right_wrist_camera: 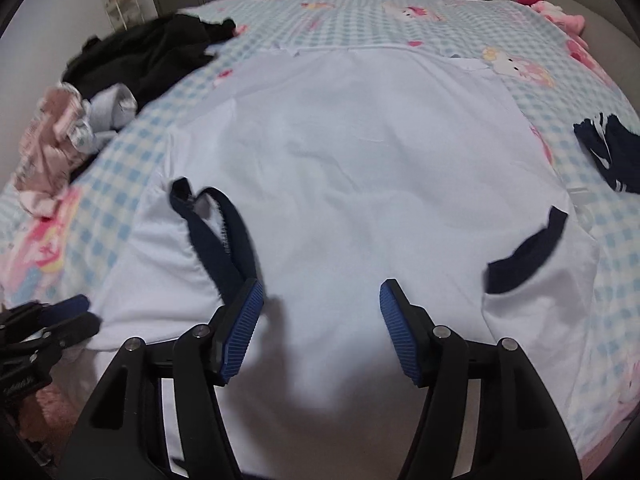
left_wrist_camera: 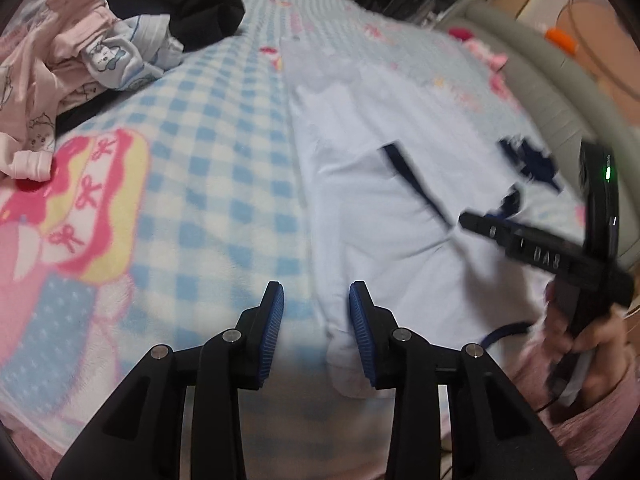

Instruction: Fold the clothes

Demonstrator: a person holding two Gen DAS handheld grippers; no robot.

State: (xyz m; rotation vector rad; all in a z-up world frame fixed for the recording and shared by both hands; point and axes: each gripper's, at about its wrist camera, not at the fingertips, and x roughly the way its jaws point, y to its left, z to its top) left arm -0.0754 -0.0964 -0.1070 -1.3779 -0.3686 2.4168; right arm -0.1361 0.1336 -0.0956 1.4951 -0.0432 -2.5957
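only the right wrist view shows the white shirt's (right_wrist_camera: 360,168) navy sleeve cuff (right_wrist_camera: 524,256), slightly blurred.

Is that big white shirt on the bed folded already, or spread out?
Spread out. The white shirt lies flat on the checked blanket, both navy-trimmed sleeves out to its sides, with no fold made yet.

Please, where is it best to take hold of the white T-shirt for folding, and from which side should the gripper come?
Probably the navy-trimmed sleeve on the right of the white T-shirt. Its cuff lies at the shirt's outer edge, so the open right gripper could come from the outer right side, low over the checked blanket, and pinch it with one finger slipped underneath.
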